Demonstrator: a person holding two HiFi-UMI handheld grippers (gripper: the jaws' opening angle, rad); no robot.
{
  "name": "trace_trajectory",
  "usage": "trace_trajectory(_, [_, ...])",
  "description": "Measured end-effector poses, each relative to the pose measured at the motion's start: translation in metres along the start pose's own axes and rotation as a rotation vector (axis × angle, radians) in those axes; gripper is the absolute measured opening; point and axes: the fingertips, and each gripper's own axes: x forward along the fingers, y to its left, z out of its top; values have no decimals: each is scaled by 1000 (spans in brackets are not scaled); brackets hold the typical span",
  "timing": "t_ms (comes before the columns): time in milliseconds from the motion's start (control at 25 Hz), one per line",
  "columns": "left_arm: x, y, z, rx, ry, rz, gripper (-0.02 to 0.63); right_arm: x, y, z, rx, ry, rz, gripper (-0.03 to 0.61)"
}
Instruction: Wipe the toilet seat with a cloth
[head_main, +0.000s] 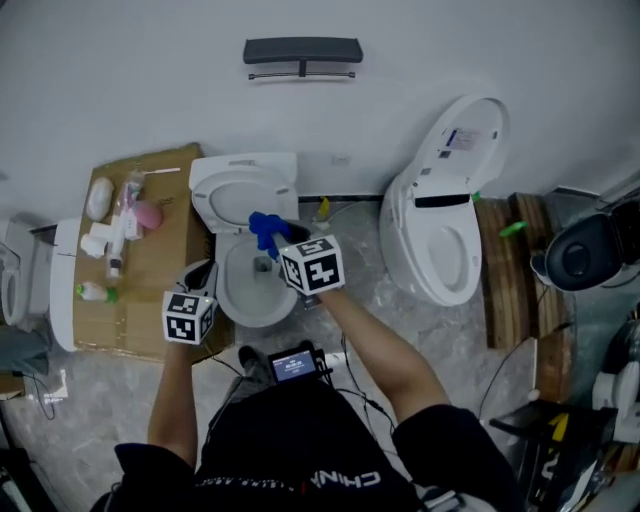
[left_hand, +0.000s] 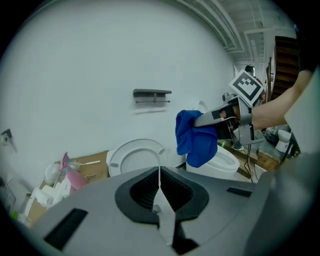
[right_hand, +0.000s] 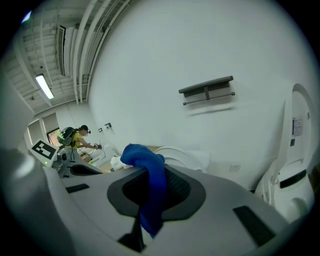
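1. Tongs state. The right tongs (head_main: 272, 238) are closed on a bright blue, crumpled fabric cloth (right_hand: 149, 172), which hangs down between the jaws. The left tongs (left_hand: 160, 196) are closed with nothing between them.

2. Location of the task item. In the head view, the cloth is held over the small white ceramic toilet (head_main: 236, 300) at centre, toward the 12 o'clock side of its bowl. It appears clear of the rim. The left tongs sit at the 8 o'clock side of the bowl, apart from it.

3. Progress. The white oval seat-and-lid part (head_main: 240, 195) stands raised against the wall. Whether it is seat, lid or both cannot be determined. No wiping contact is visible. Judgement: the wiping is either not started or between strokes, so treat the seat surface as outstanding.

4. Containers.
- Toilet bowl: only a dark drain fitting shows at the bottom; no water can be made out.
- Flat brown cardboard sheet (head_main: 160, 270) at 9 o'clock: carries white bottles (head_main: 100, 240) and a pink rounded object (head_main: 147, 214).
- Second, larger white toilet (head_main: 440, 250) at 3 o'clock: lid raised, with nothing visible in the bowl.
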Motion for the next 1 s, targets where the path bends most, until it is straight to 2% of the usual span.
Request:
trace_trajectory(160, [-20,-8,-12,-3,9,-4,18,-7,22,-17,10,6,21,52])
trace_trajectory(360, [-47,-12,-18,23,-25,-31,18,-22,57,-35,-71,6,5,52])
trace_trajectory(560, [-93,-23,-52,26,-37,-94,18,-50,101,-69,-113,9,-63,52])
trace_trajectory(800, [-168,-37,-108,52,-53,-158,18,-100,165,-120,-101,-6,-164,52])
trace_trajectory(1000, [-226,-43,-137,75,-67,-188,18,-138,218,-153,-75,-19,-214,52])
